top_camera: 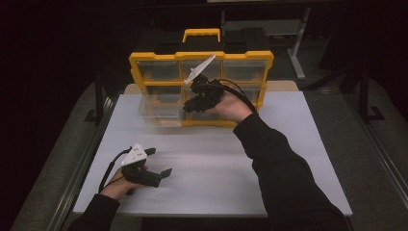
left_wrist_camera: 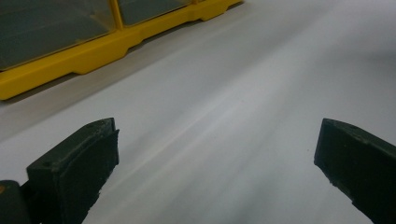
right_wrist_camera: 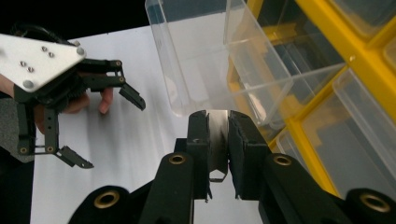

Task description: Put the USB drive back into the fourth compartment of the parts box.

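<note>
A yellow organizer [top_camera: 202,57] with clear drawers stands upright at the table's far side. Its lower left clear drawer [top_camera: 161,113] is pulled out toward me; the right gripper view has this drawer [right_wrist_camera: 187,60] just ahead of the jaws. My right gripper [top_camera: 188,107] hovers in front of the organizer's middle. It is shut on a small thin silvery metal piece [right_wrist_camera: 218,140], pinched upright between its pads. My left gripper [top_camera: 159,161] rests low over the near left of the table, open wide and holding nothing [left_wrist_camera: 215,154].
The white table top [top_camera: 216,159] stretches between the two hands. The organizer's yellow base [left_wrist_camera: 107,46] runs along the far edge, with a yellow carry handle [top_camera: 201,32] on top. Dark floor and metal stands surround the table.
</note>
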Available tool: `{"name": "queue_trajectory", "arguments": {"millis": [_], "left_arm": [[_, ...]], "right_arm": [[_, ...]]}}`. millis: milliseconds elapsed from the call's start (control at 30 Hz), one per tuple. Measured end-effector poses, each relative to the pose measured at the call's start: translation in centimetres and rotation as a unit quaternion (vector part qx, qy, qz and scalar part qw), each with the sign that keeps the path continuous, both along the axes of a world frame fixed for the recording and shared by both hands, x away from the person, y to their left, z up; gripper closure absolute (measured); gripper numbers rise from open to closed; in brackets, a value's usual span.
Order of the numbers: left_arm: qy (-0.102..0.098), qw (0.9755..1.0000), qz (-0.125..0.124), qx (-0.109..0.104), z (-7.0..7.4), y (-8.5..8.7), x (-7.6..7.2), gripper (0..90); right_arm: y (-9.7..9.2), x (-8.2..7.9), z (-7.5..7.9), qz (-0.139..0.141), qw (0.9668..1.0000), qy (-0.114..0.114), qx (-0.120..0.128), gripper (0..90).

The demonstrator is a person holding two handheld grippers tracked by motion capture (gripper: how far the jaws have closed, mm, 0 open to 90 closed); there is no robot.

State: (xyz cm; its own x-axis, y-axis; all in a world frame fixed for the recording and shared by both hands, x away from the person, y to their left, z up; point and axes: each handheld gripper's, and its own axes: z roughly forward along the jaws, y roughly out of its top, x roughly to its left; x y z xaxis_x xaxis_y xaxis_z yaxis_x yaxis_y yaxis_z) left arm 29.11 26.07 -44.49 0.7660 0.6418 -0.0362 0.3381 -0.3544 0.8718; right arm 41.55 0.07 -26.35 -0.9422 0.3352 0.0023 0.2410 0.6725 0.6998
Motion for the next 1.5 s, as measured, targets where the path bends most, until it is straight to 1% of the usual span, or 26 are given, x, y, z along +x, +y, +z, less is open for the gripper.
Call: {"name": "queue_trajectory", "arguments": {"millis": [267, 367, 433, 733, 933, 1167, 1300, 1500], "left_arm": [[-0.001, 1.0, -0.001, 0.0, 0.0, 0.0, 0.0, 0.0], [0.0, 1.0, 0.0, -0.001, 0.0, 0.0, 0.0, 0.0], [0.0, 1.0, 0.0, -0.001, 0.0, 0.0, 0.0, 0.0], [-0.001, 1.0, 0.001, -0.002, 0.0, 0.1, 0.0, 0.0], [-0.001, 1.0, 0.001, -0.002, 0.0, 0.2, 0.0, 0.0], [-0.001, 1.0, 0.001, -0.003, 0.1, 0.2, 0.0, 0.0], [-0.001, 1.0, 0.001, -0.003, 0.1, 0.3, 0.0, 0.0], [-0.002, 1.0, 0.0, -0.003, 0.1, 0.3, 0.0, 0.0]], "right_arm": [[0.9, 0.7, 1.2, -0.001, 0.9999, -0.01, -0.003, 78.2], [1.4, 0.9, 1.7, -0.003, 0.9999, -0.01, -0.004, 78.1], [1.7, 1.1, 1.9, 0.0, 0.9999, -0.013, -0.004, 78.1], [3.3, 1.9, 2.1, 0.001, 0.9999, -0.007, -0.007, 78.1], [4.6, 2.5, 2.0, 0.006, 0.9999, -0.008, -0.009, 78.0], [6.3, 3.2, 1.4, 0.013, 0.9998, -0.004, -0.014, 78.0], [7.2, 3.3, 0.9, 0.016, 0.9996, 0.0, -0.025, 78.0], [8.0, 3.6, 0.2, 0.019, 0.9992, 0.004, -0.036, 77.9]]}}
